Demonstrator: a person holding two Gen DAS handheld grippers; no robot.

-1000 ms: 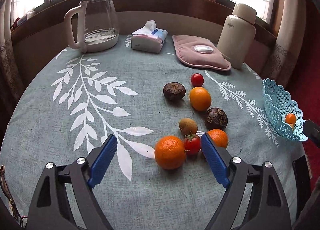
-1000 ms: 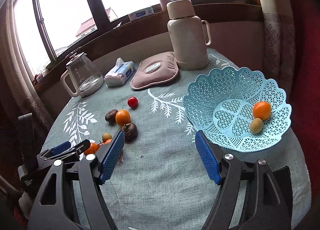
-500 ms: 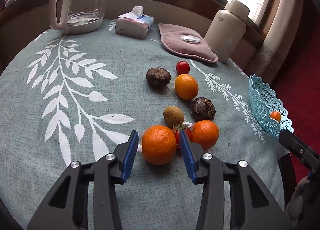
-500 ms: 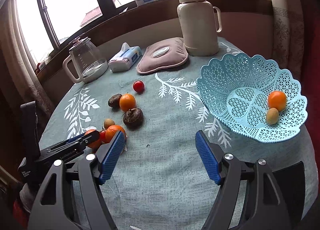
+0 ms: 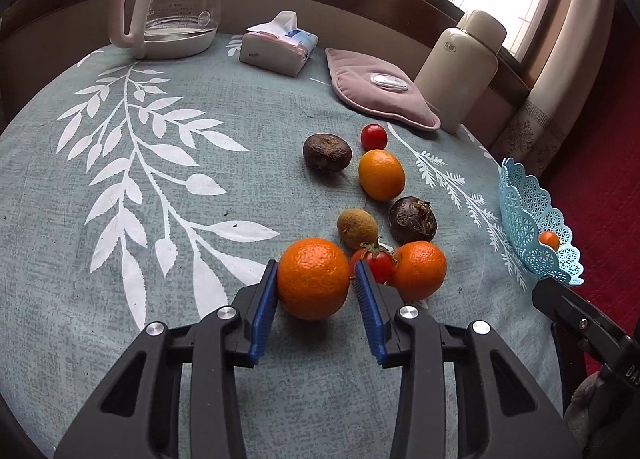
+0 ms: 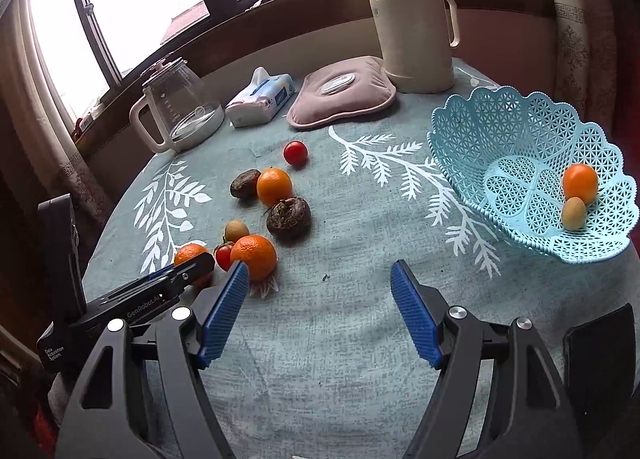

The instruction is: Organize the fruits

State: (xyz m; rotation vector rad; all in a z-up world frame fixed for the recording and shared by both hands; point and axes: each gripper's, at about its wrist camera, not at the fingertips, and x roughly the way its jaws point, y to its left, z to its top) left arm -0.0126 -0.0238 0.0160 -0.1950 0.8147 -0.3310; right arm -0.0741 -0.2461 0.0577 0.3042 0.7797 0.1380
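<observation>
We see our left gripper (image 5: 316, 279) closing its jaws on a big orange (image 5: 313, 278), both pads touching it, on the tablecloth (image 5: 120, 279). Our right gripper (image 6: 320, 291) stands wide open and holds nothing. Further right, the blue basket (image 6: 480, 131) holds two fruits.

Seven loose fruits (image 5: 380, 175) cluster on the tablecloth; two more lie in the blue basket (image 6: 520, 131).
</observation>
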